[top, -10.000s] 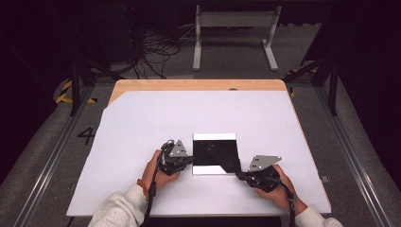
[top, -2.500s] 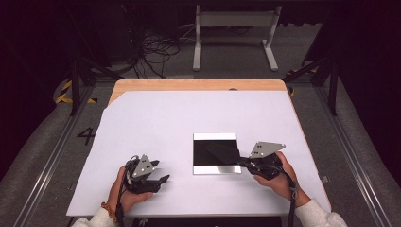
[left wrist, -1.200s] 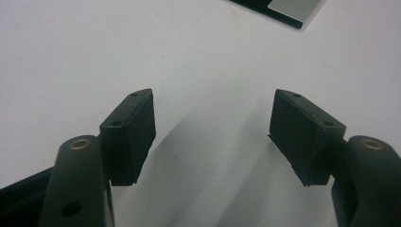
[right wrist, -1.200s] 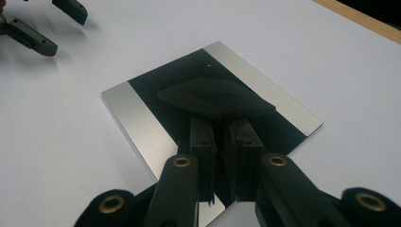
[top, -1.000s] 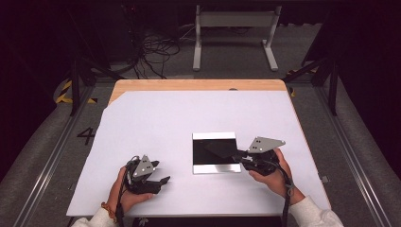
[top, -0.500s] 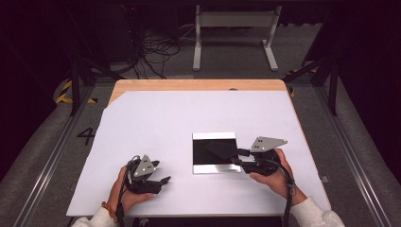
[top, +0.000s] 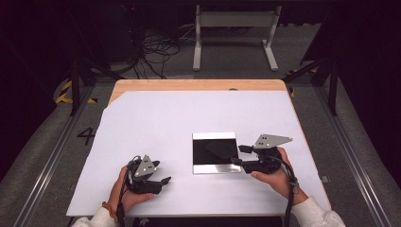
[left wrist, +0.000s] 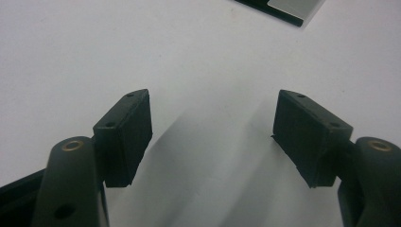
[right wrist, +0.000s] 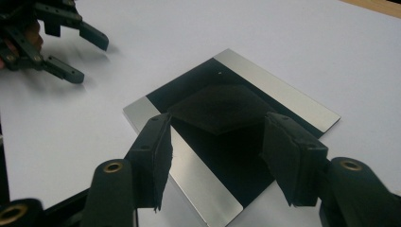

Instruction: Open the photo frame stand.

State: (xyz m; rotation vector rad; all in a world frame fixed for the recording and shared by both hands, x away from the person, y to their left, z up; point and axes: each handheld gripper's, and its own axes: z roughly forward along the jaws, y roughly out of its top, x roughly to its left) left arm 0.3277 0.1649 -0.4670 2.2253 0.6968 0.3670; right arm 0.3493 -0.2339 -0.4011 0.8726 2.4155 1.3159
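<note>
A flat square plate [top: 213,152], black with silver strips along its far and near edges, lies on the white sheet right of centre. My right gripper [top: 239,155] is open at the plate's right edge. In the right gripper view its jaws [right wrist: 217,137] hover apart over the near side of the plate [right wrist: 227,109], gripping nothing. My left gripper [top: 161,172] rests open at the near left, well away from the plate. Between its jaws [left wrist: 213,113] there is only white sheet, with a corner of the plate [left wrist: 283,7] at the top.
The white sheet [top: 156,123] covers a wooden table [top: 189,85] whose far edge shows bare. In the right gripper view, the left gripper [right wrist: 61,42] sits at the top left. Dark floor, cables and a metal stand lie beyond the table.
Ten seconds ago both grippers flanked the plate; the left then withdrew to the near left and stays there. Over the last second the right gripper has edged left onto the plate's right edge.
</note>
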